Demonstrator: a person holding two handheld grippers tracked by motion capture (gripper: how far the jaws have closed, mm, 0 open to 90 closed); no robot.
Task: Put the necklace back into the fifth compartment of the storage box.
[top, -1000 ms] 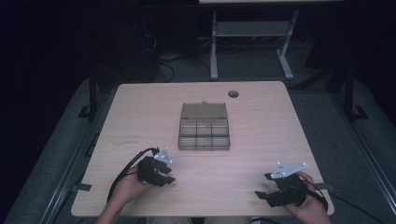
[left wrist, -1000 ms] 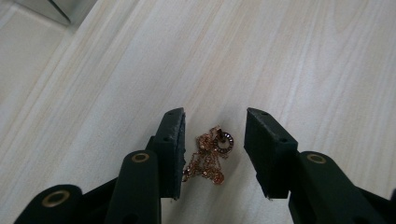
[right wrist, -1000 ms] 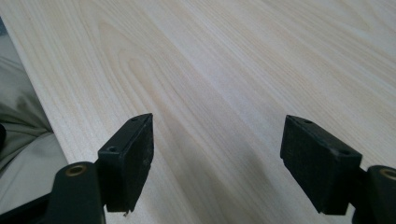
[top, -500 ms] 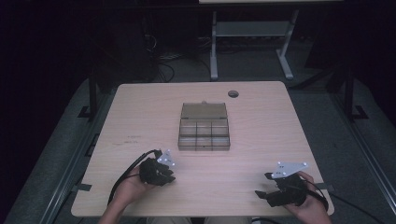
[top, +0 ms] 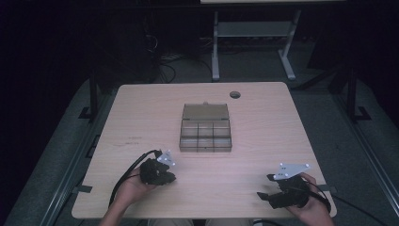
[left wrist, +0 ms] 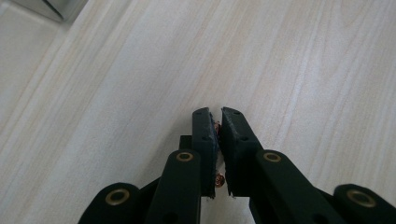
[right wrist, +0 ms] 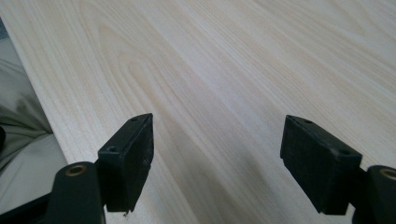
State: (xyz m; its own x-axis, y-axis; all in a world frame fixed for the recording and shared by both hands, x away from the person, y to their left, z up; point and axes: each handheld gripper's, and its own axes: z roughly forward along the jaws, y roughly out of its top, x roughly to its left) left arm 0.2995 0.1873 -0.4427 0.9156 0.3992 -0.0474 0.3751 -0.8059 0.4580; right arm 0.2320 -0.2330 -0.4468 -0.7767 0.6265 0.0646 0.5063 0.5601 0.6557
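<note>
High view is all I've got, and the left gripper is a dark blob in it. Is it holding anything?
Observer: Yes. The left gripper has just been closing its jaws, and a small copper-coloured piece sits pinched between the pads. It is too small to identify.
Operator: Right gripper?
Observer: The right gripper is wide open, with bare table between its jaws.

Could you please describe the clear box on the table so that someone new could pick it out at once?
Start at the pale wooden table and look to its middle, just short of the round dark hole near the far edge. There sits the clear box, lid open, divided into small compartments; nothing else on the table is see-through.
</note>
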